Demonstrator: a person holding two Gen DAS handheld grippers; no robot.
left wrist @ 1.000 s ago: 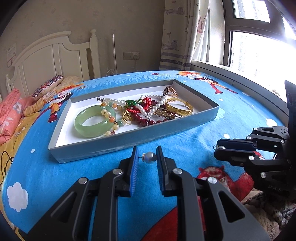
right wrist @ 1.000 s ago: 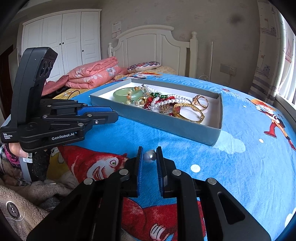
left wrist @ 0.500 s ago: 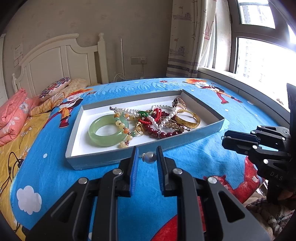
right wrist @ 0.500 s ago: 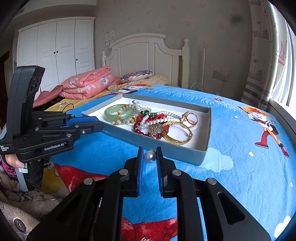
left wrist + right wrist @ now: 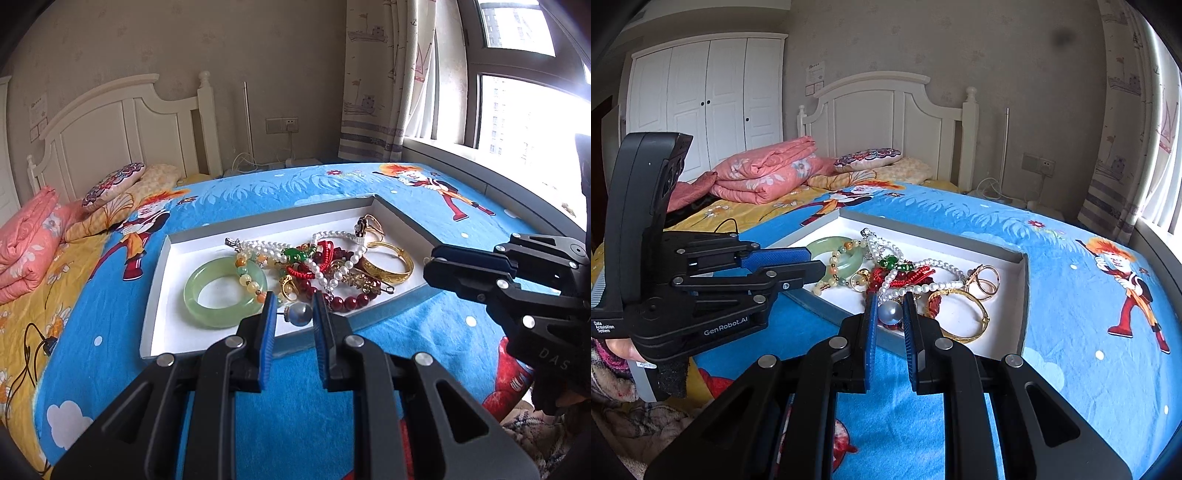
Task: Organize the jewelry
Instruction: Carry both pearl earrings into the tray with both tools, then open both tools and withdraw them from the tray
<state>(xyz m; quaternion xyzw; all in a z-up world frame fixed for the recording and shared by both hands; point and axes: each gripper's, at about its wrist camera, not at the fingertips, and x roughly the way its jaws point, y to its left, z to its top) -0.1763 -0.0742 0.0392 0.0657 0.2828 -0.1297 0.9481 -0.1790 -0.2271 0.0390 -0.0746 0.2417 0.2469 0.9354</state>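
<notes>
Pearl earring (image 5: 300, 314) post pointing left, crosswise

Both wrist cameras look forward, close above the bed, sharing the jewelry tray (image 5: 159, 280) from opposite near corners.

The right gripper (image 5: 889, 312) gripped a pearl earring (image 5: 890, 313) between its jaws above the near edge of the jewelry tray (image 5: 1024, 295) on the bed (image 5: 1071, 280).

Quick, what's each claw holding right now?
Left gripper: closed on a grey pearl earring.
Right gripper: closed on another grey pearl.
</notes>
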